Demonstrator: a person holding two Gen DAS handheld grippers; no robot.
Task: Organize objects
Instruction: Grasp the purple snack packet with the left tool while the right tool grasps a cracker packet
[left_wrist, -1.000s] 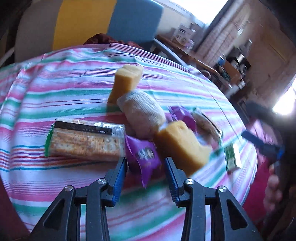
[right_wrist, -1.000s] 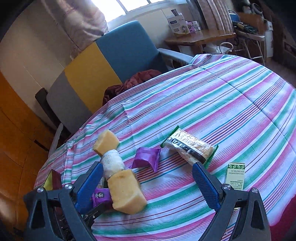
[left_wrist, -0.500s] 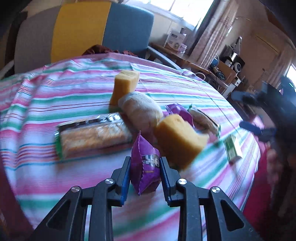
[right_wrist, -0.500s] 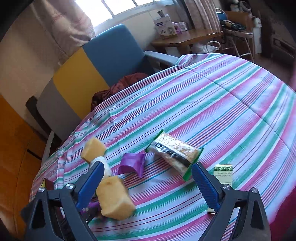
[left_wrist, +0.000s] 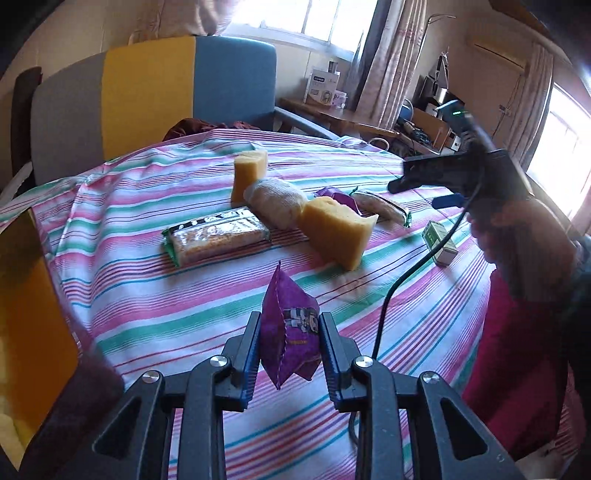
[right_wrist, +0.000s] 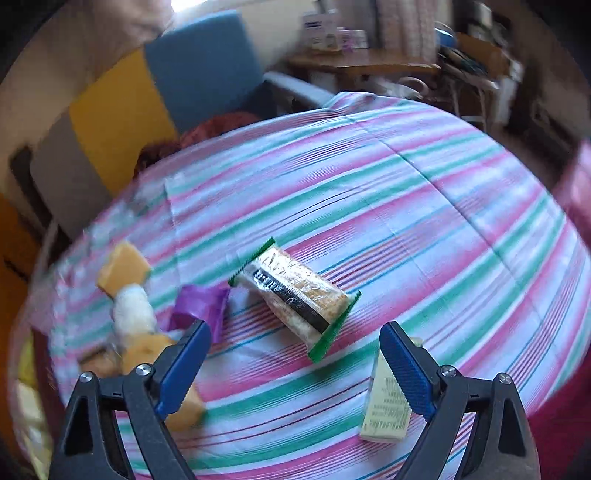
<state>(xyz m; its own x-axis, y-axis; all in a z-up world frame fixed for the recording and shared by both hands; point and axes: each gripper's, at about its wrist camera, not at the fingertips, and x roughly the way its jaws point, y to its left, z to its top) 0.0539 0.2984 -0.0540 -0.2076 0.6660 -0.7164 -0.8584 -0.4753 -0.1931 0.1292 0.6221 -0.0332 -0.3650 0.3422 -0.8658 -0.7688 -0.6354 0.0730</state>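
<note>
the left gripper (left_wrist: 289, 345) has its jaws pressed narrow on a purple snack pouch (left_wrist: 290, 326), which stands on edge between the blue pads and clear of the striped tablecloth (left_wrist: 147, 295); the pouch looks light, puffed with air and slick-filmed, so it probably crushes or slips under a hard squeeze and is best taken across its flat faces near the middle, as it is now, not by a crimped end; the tool points level and forward over the near part of the table; just ahead of these jaws and to their left lies a cracker pack (left_wrist: 218, 236) in a green-edged wrapper, likely brittle inside, and ahead to their right a yellow sponge block (left_wrist: 338, 230), soft and springy by the look of it; the right gripper (right_wrist: 295, 369) hangs with its jaws wide and nothing between them, tilted down at the cloth, with a second cracker pack (right_wrist: 295, 295) just beyond its opening and a small green-printed box (right_wrist: 386, 410) beside its right finger; its view is blurred; beyond stands a blue and yellow chair (left_wrist: 147, 92)
</note>
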